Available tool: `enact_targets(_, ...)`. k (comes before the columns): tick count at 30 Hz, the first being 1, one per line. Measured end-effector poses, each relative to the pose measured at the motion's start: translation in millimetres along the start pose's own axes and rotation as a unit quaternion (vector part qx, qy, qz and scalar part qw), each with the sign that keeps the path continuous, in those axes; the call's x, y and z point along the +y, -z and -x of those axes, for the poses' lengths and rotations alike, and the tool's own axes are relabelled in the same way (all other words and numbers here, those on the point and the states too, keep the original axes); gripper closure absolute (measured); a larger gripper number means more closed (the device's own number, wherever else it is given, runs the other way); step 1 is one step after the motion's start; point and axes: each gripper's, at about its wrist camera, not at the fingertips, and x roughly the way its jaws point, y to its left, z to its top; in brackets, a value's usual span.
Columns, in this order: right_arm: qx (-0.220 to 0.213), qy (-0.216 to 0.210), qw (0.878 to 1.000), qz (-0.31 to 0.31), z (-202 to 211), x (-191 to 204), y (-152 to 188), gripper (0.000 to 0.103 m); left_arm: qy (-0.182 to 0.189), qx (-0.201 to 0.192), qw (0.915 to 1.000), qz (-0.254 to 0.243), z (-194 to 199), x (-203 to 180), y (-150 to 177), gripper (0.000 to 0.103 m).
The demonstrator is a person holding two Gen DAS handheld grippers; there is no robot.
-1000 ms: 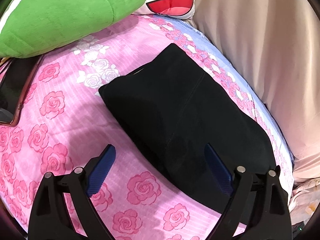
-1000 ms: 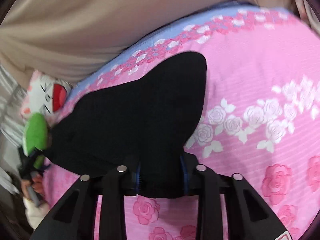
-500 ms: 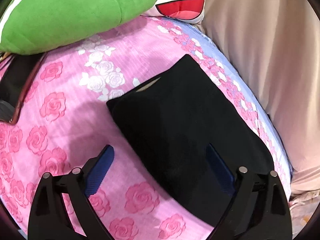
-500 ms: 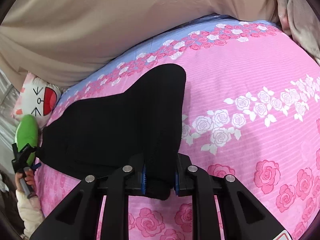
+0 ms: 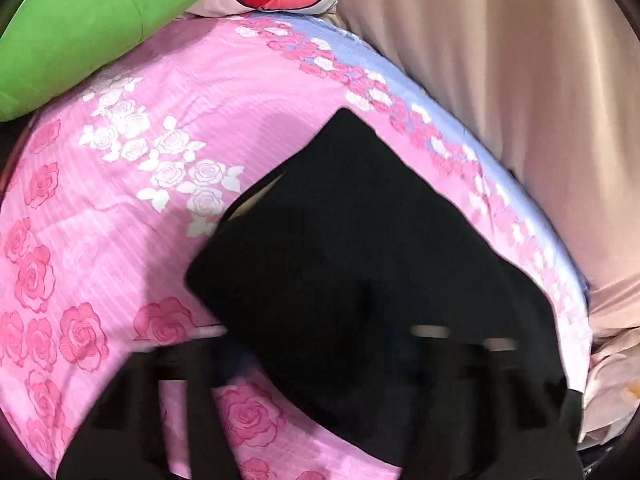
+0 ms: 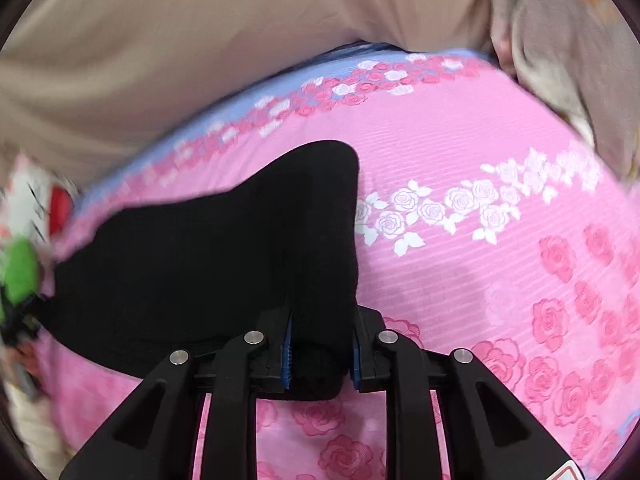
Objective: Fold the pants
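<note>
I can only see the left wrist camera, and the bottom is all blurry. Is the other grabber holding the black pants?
Observer: Yes. In the right wrist view, the right gripper is shut on a thick folded edge of the black pants.
Operator: What colour are the bits that squeeze?
Observer: Blue. The pads press the cloth from both sides.

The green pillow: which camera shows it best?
The left wrist view: the green pillow fills its upper left corner, large and fairly sharp. The right wrist view shows it only as a small blurred green patch at the left edge.
</note>
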Motion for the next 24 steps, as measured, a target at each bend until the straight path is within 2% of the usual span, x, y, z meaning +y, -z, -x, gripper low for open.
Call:
enact_targets(1,-0.004,0.002,1.0,0.004,1,2,0,0.078,0.013,0.003,0.9999,0.006,1,-2,0,0.083)
enact_targets(2,-0.004,-0.001,1.0,0.007,2,3,0,0.077,0.009,-0.004,0.9999,0.002,6,-5,-1,0.084)
enact_targets(3,-0.003,0.002,1.0,0.006,4,3,-1,0.069,0.005,-0.019,0.9997,-0.015,18,-17,-1,0.085)
enact_targets(5,-0.019,0.024,1.0,0.003,16,-1,-4,0.049,0.024,-0.045,0.9975,-0.049,45,-41,2,0.085)
enact_targets(7,-0.057,0.051,0.997,0.009,37,-1,-4,0.04,0.07,-0.066,0.9908,-0.095,80,-80,12,0.086)
enact_targets(9,-0.087,0.039,0.995,0.01,57,1,-7,0.037,0.115,-0.075,0.9796,-0.147,106,-123,29,0.086)
enact_targets(10,-0.094,0.026,0.995,0.011,62,3,-8,0.035,0.14,-0.075,0.9714,-0.176,117,-150,43,0.086)
enact_targets(13,-0.094,-0.029,0.995,0.022,66,19,-10,0.034,0.199,-0.042,0.944,-0.26,123,-220,88,0.085)
enact_targets(15,-0.083,-0.049,0.995,0.036,55,34,-8,0.033,0.209,-0.013,0.9296,-0.303,111,-254,121,0.084)
enact_targets(16,-0.077,-0.054,0.995,0.044,49,40,-8,0.033,0.205,-0.003,0.9256,-0.318,101,-267,137,0.084)
enact_targets(18,-0.062,-0.074,0.994,0.058,37,54,-3,0.033,0.193,0.011,0.9299,-0.313,85,-274,144,0.085)
enact_targets(20,-0.045,-0.101,0.991,0.077,26,74,4,0.033,0.184,0.021,0.9388,-0.291,76,-265,139,0.085)
enact_targets(24,-0.004,-0.161,0.976,0.145,2,129,19,0.033,0.164,-0.024,0.9499,-0.265,93,-244,115,0.086)
